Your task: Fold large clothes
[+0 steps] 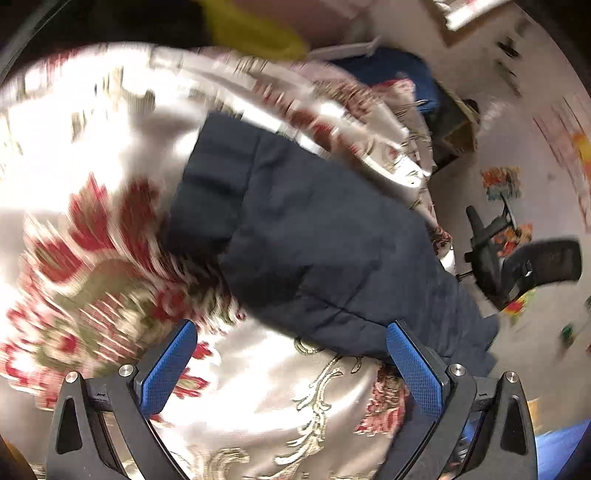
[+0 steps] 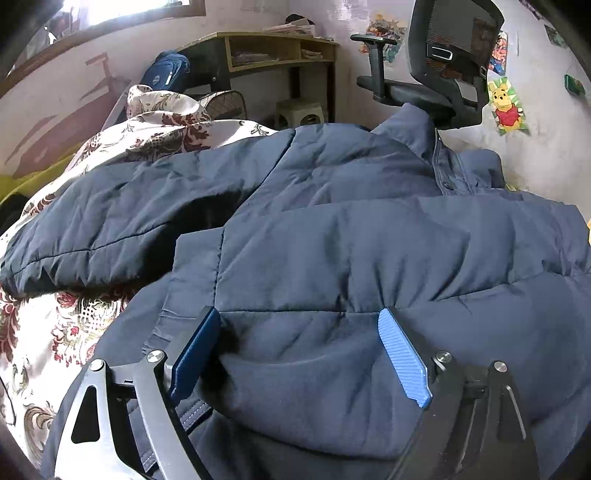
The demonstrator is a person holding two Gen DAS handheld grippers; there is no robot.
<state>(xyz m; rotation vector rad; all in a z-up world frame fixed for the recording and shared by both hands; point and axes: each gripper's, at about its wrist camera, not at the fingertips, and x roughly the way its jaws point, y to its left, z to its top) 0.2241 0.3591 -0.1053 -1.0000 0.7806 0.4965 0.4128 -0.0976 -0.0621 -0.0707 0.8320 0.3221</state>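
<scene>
A navy padded jacket (image 2: 351, 240) lies spread on a floral bedspread (image 2: 48, 332), one sleeve (image 2: 122, 218) stretched to the left and the collar (image 2: 436, 155) at the far side. My right gripper (image 2: 299, 325) is open, jaws wide, resting just over the jacket's near part. In the blurred left wrist view the jacket (image 1: 306, 236) lies ahead on the bedspread (image 1: 258, 398). My left gripper (image 1: 291, 336) is open and empty at the jacket's near edge, holding nothing.
A black office chair (image 2: 450, 62) stands beyond the bed, also in the left wrist view (image 1: 517, 258). A wooden desk (image 2: 273, 48) and a blue bag (image 2: 166, 74) are at the back wall. A yellow cloth (image 1: 251, 29) lies past the bedspread.
</scene>
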